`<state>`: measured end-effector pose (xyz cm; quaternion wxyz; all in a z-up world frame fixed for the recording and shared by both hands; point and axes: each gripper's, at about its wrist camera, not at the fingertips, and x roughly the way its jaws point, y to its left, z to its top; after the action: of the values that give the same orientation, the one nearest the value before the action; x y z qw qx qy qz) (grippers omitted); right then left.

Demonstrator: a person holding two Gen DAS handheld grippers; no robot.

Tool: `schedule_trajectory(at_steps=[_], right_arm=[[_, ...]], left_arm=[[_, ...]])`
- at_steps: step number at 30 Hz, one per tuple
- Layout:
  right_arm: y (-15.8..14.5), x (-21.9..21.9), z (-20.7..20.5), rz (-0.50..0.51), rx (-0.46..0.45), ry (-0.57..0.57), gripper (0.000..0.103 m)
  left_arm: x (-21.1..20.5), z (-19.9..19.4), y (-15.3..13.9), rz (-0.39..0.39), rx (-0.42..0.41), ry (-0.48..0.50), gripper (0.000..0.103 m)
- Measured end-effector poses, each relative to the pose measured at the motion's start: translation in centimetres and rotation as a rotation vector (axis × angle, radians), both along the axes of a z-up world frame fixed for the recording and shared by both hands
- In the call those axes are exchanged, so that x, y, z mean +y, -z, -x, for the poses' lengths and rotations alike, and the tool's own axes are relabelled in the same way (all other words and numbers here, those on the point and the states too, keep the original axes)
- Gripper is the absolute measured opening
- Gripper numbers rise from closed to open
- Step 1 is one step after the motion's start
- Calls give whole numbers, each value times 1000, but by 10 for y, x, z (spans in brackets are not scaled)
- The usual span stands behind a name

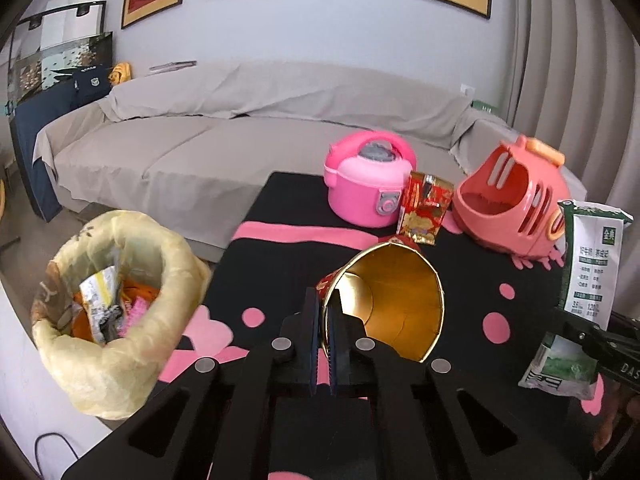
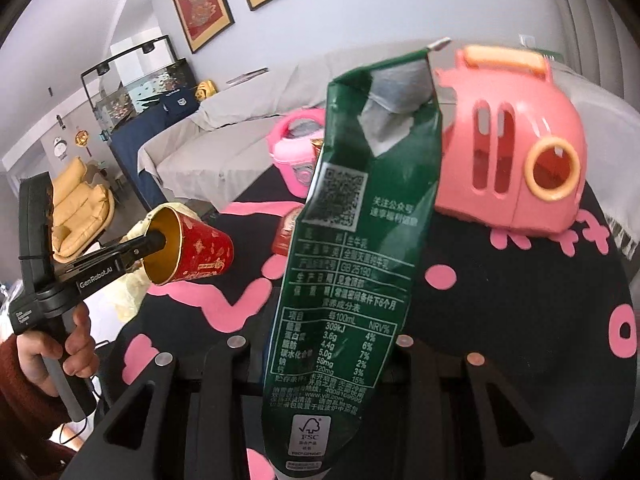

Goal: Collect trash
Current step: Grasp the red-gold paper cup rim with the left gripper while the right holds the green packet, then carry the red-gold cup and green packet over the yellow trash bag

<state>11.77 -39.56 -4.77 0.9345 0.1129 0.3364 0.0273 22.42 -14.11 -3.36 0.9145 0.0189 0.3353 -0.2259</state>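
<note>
I have a piece of trash in each hand and am at the carrying step, with nothing dropped yet. My left gripper [image 1: 323, 334] is pinched together on the rim of the red paper cup [image 1: 394, 304], one finger [image 1: 310, 344] outside the wall and the other inside the gold lining, so the cup hangs sideways above the black tablecloth with pink spots [image 1: 472, 280], its mouth turned toward me. My right gripper [image 2: 320, 364] holds the crushed green milk carton [image 2: 348, 248] upright by its lower part; the carton hides the fingertips in my own wrist view, so I cannot see the pinch itself, though from the left view the jaws appear clamped across it and it stands clear of the table. The lined trash bin [image 1: 116, 320] sits on the floor off the left edge of the table, already holding wrappers, and it is nearer my left hand. I judge the next move to be swinging the cup out over the bin's mouth, tipping it down and only then parting the fingers, since a light cup let go early could bounce off the puffed-up liner. The carton follows and must cross the table to get there. One red and gold snack packet [image 1: 424, 208] is left leaning between the pink toy rice cooker [image 1: 366, 184] and the salmon toy basket [image 1: 516, 200]; both look like toys to leave alone.
</note>
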Motion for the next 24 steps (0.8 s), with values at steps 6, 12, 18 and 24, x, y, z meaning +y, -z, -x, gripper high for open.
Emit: schedule_trajectory(at_steps=[6, 12, 18, 24], right_arm=[[-29, 28, 4, 46, -48, -41, 31], [-56, 66, 3, 79, -94, -107, 31], [-82, 106, -4, 107, -144, -178, 31], [-104, 150, -20, 131, -173, -257, 31]], left_arm=[[33, 16, -30, 42, -58, -30, 3], [75, 33, -61, 61, -129, -64, 3], [122, 42, -79, 76, -175, -137, 3], [175, 44, -87, 93, -196, -227, 3]])
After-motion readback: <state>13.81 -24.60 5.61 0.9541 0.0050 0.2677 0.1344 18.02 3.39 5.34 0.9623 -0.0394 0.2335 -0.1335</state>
